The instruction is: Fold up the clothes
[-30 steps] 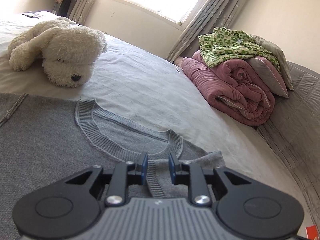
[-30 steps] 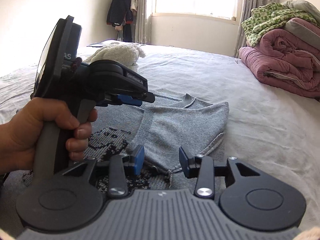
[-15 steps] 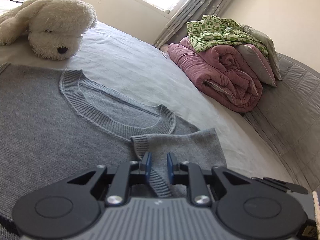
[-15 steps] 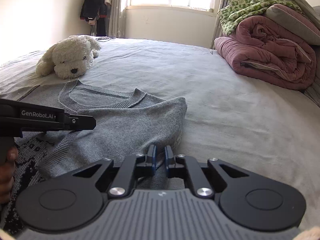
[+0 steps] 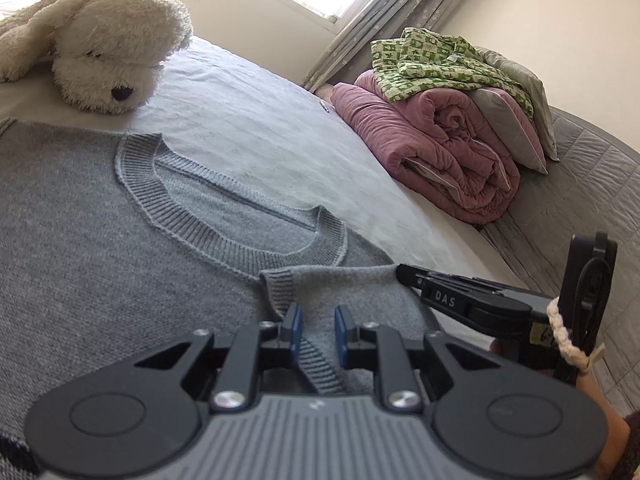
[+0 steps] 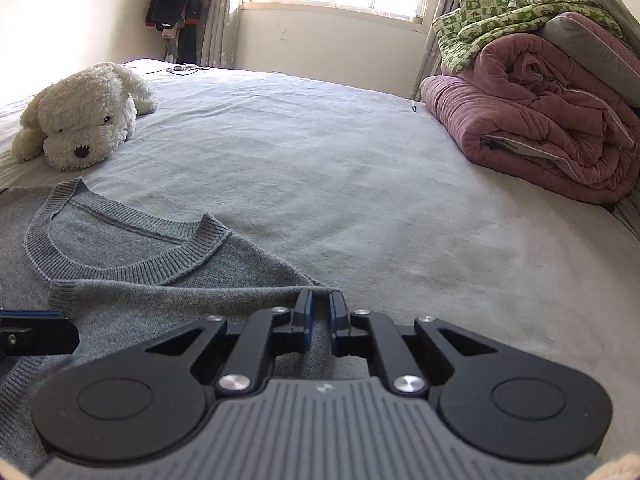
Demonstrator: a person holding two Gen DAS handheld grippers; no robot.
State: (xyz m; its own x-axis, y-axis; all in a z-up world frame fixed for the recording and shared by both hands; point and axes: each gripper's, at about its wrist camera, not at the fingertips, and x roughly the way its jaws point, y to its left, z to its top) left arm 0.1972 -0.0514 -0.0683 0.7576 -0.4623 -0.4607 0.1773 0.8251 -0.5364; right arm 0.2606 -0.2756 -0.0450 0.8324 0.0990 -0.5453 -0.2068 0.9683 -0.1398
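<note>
- The plush dog [image 5: 108, 40] lies on the bed [image 6: 340, 168] at the far left, well apart from your work
- The grey sweater [image 5: 100, 240] is spread flat on the bed, neckline toward the window, its right sleeve [image 5: 340, 292] folded in across the chest
- Your left tool [image 5: 316, 330] has its blue pads a little apart, the ribbed cuff [image 5: 316, 360] lying between them; it looks released, not pinched
- Your right tool [image 6: 319, 312] is nearly closed and pinches the folded edge at the shoulder
- You seem to be finishing the sleeve fold: next, let go on the right, smooth the sleeve flat, then reach for the other sleeve
- The pink quilt [image 6: 532, 128] and green patterned cloth [image 6: 516, 12] are stacked at the far right, out of your way
</note>
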